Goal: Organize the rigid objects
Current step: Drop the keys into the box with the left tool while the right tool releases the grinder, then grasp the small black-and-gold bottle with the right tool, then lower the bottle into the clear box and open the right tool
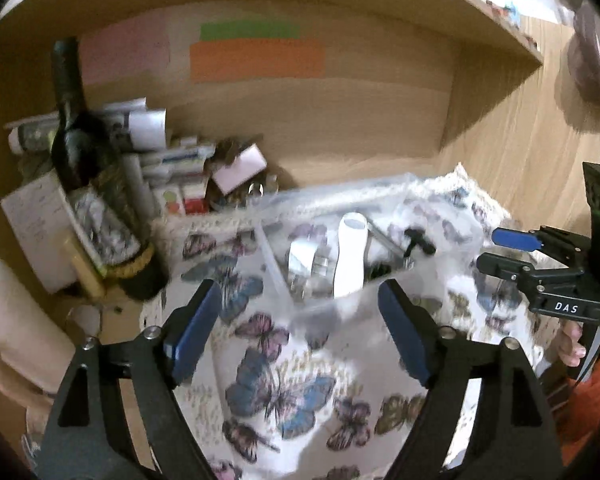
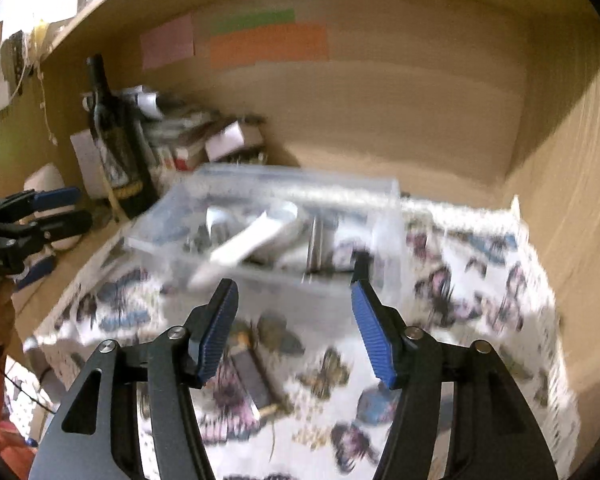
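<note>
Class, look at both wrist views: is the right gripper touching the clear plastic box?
Apart. The right wrist view shows the right gripper open, with butterfly cloth visible between its fingertips and the clear plastic box; nothing sits between the jaws.

Cloth (image 1: pixel 284 364): white ground, printed with butterflies in blue, pink-purple and olive-brown. Box (image 2: pixel 380 208) on the cloth: clear, colourless plastic. Inside the box, a white tube (image 1: pixel 350 256), a silver metal piece (image 1: pixel 302 258) and a black-handled part (image 1: pixel 418 240). Left gripper (image 1: pixel 300 328): black frame, dark blue pads. Right gripper (image 2: pixel 296 330): black frame, blue ribbed pads. Bottle (image 1: pixel 88 184) at the cloth's left edge: dark green-black glass, grey-and-white patterned label, yellow band near the base. Shelf (image 1: pixel 340 120): light brown wood grain. On its back wall, paper sheets: pink (image 2: pixel 167 40), green (image 2: pixel 254 19) and orange (image 2: pixel 270 44).
</note>
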Demonstrator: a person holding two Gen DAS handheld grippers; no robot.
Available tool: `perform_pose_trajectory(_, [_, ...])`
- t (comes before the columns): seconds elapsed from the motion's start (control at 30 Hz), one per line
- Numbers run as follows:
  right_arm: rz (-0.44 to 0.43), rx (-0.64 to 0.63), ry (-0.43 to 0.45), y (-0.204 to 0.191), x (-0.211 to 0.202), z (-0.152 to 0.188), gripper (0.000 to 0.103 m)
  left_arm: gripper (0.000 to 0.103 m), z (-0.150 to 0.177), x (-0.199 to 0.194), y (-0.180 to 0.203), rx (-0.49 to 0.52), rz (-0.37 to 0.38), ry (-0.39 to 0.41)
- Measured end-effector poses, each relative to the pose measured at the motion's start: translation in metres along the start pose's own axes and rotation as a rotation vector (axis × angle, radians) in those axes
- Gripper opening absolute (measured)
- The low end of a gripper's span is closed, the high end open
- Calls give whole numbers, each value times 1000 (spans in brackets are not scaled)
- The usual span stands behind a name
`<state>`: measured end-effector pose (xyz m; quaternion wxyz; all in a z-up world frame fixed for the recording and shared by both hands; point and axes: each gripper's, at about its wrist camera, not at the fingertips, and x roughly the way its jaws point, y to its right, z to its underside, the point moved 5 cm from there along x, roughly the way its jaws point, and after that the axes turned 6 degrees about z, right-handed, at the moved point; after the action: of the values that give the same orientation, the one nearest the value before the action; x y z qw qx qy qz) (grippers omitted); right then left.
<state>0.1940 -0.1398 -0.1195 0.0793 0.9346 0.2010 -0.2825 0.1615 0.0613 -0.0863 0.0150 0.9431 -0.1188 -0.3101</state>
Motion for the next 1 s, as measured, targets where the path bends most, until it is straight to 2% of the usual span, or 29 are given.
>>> perform_pose_trajectory(0.23, [-47, -74, -170, -28, 37, 46, 55, 81, 45, 17, 2, 0, -8, -92])
perform_pose_trajectory(0.3, [-42, -98, -201, -34, 45, 52, 46, 81, 54, 20, 6, 2, -7, -100])
perform_pose_trajectory(0.37, [-37, -122, -246, -39, 56, 60, 30, 81, 60, 20, 8, 2, -3, -99])
perform_pose_trajectory(0.4, [-29, -128, -244, -40, 59, 61, 30, 81, 62, 20, 9, 3, -2, -95])
perform_pose_trajectory(0.47, [-34, -128, -237, -41, 57, 60, 22, 81, 63, 15, 10, 3, -4, -64])
perform_pose_trajectory(0.7, [-30, -98, -169, -38, 38, 55, 22, 81, 54, -3, 0, -19, -20, 8])
perform_pose_trajectory(1.0, [-10, -24, 39, -20, -3, -11, 22, 81, 16, -21, -10, -62, -47, 119])
